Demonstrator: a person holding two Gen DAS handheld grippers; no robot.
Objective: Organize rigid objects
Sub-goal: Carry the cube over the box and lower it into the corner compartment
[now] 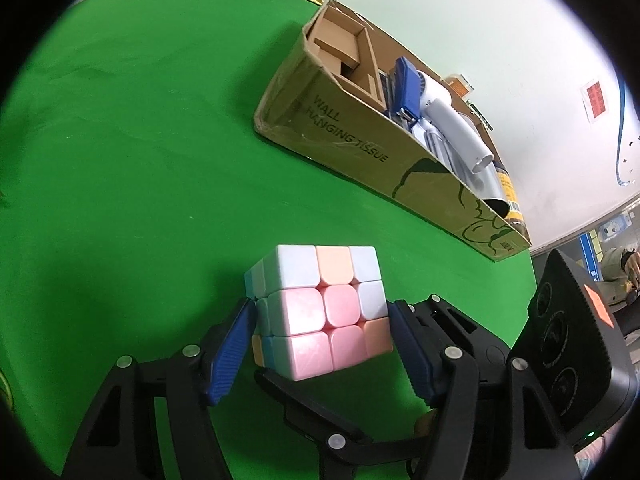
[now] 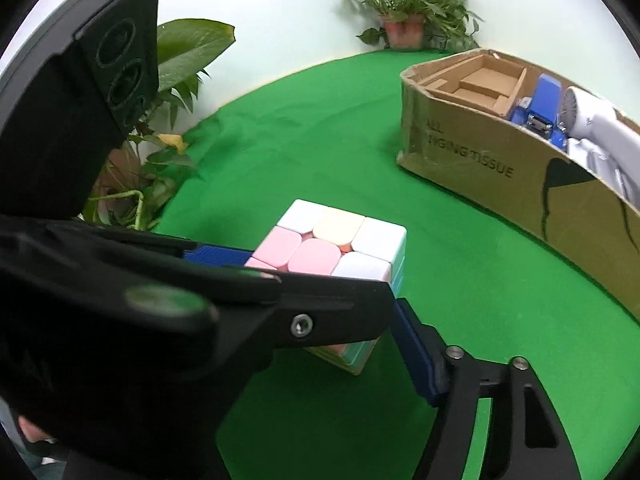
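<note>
A: Item one, puzzle cube (image 1: 320, 312): location?

B: On the green cloth worktop (image 1: 140, 180), clamped between the ribbed blue pads of the left gripper (image 1: 320, 344). The right gripper (image 2: 320, 280) closes on the same cube from its other sides.

A: Finish?

B: Glossy pastel plastic, rounded tiles in pink, peach and pale blue.

A: Item two?

B: Corrugated cardboard box (image 1: 360, 152), well apart, printed "WALL HANGING TISSUE", holding a blue stapler (image 1: 404, 92) and white hair dryer (image 1: 452, 120).

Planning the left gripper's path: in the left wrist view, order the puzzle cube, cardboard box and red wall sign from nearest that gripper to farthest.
1. Puzzle cube, between the left gripper fingers.
2. Cardboard box, beyond, upper right on the green cloth.
3. Red wall sign, far right, behind the box.
</note>
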